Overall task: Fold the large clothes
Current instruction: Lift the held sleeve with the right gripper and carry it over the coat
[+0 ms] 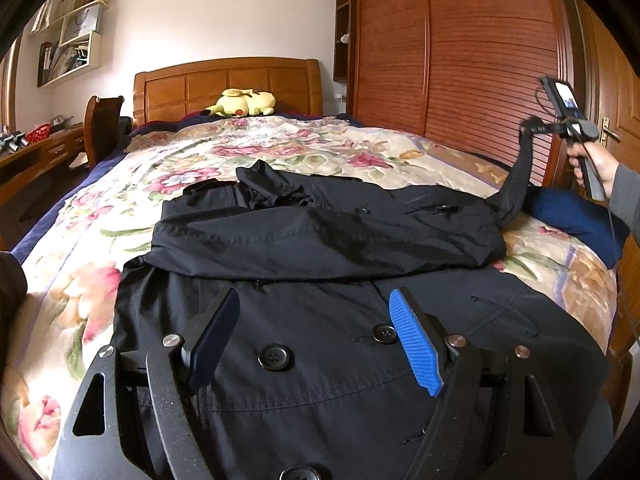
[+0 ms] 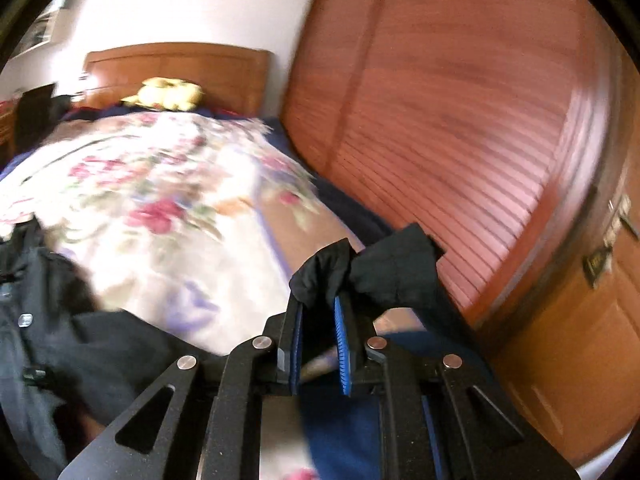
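A black buttoned coat (image 1: pixel 328 240) lies on the floral bedspread (image 1: pixel 208 152), its upper part folded over the lower. My left gripper (image 1: pixel 316 332) is open and empty, hovering just above the coat's buttoned front. My right gripper (image 1: pixel 532 126) is shut on the end of the coat's right sleeve (image 1: pixel 516 184) and holds it up above the bed's right side. In the right wrist view the black sleeve cuff (image 2: pixel 360 272) is pinched between the blue pads (image 2: pixel 342 344); the right gripper (image 2: pixel 320 312) is over the bed's right edge. That view is motion-blurred.
A yellow plush toy (image 1: pixel 244 103) lies by the wooden headboard (image 1: pixel 228 84). A louvred wooden wardrobe (image 1: pixel 460 56) stands close along the bed's right side. A dark blue cloth (image 1: pixel 576 216) lies at the right edge. A desk and chair (image 1: pixel 100 128) stand on the left.
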`<state>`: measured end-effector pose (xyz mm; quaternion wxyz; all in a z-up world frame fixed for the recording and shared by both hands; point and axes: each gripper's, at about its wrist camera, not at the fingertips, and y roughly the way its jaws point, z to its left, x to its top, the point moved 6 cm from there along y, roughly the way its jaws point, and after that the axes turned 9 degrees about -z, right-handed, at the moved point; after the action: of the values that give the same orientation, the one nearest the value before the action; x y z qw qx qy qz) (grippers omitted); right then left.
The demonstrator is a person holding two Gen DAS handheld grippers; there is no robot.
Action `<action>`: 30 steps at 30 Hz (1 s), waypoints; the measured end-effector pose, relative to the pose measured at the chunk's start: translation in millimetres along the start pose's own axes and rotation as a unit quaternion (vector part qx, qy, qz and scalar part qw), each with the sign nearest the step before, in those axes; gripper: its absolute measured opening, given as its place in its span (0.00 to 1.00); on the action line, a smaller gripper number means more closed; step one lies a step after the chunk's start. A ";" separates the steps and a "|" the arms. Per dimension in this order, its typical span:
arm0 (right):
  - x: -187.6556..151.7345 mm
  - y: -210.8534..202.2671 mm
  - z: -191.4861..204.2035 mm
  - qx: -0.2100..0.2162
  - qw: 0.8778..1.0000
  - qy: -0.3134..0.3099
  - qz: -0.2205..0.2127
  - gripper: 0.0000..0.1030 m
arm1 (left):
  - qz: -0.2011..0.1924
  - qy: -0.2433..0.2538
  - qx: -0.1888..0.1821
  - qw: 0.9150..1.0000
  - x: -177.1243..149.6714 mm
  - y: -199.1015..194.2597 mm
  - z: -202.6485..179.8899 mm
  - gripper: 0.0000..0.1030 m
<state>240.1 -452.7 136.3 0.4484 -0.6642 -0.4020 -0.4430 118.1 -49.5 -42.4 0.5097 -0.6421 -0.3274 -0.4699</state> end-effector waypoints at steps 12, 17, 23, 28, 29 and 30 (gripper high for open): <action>49.6 -126.0 176.1 0.180 0.975 -0.096 -0.093 0.13 | -0.018 -0.012 0.010 1.000 8.0 -18.7 17.6 0.76; 58.3 -164.2 234.9 0.236 0.958 -0.116 -0.116 0.13 | -0.023 -0.016 0.021 0.999 8.3 -30.6 32.0 0.76; 67.1 -199.7 272.9 0.285 0.941 -0.115 -0.139 0.13 | -0.031 -0.024 0.036 0.999 9.1 -45.0 52.3 0.76; 66.1 -234.3 280.5 0.315 0.927 -0.125 -0.161 0.13 | -0.038 -0.033 0.048 0.998 9.9 -55.5 69.9 0.76; 71.8 -233.1 283.5 0.321 0.925 -0.124 -0.164 0.13 | -0.039 -0.035 0.050 0.997 10.1 -57.1 72.9 0.76; 71.2 -237.7 279.6 0.325 0.923 -0.124 -0.166 0.13 | -0.041 -0.037 0.052 0.997 10.1 -59.4 75.7 0.76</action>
<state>102.7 -111.5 203.3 0.5063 -0.4548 -0.6809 -0.2705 88.6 38.5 -15.2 0.5106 -0.6175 -0.3960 -0.4486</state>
